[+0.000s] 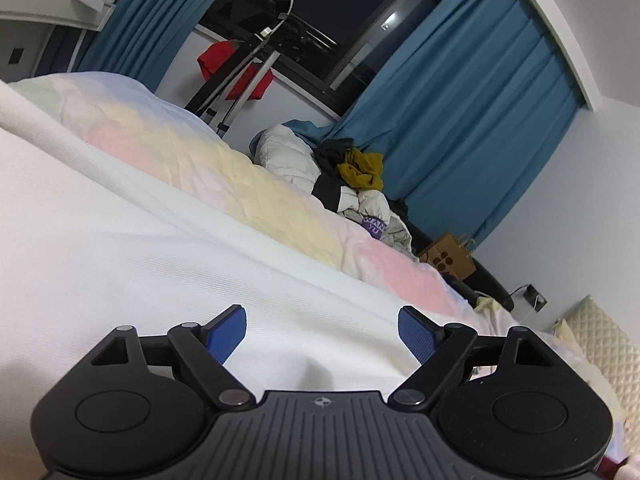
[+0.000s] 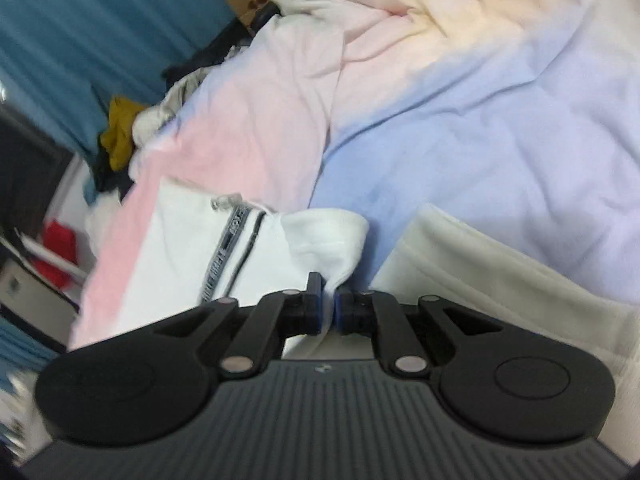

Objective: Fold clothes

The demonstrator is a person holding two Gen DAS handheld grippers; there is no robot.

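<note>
Right gripper [image 2: 329,307] pinches white garment [image 2: 224,248], stripe running away; left gripper [image 1: 322,334] fingers spread.

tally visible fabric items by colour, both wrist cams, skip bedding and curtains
White: 2, the white garment pinched by the right gripper and a cream folded piece
Mustard: 1, mustard garment
Red: 1, red garment on the rack
Black: 1, black garment
Total: 5
</note>
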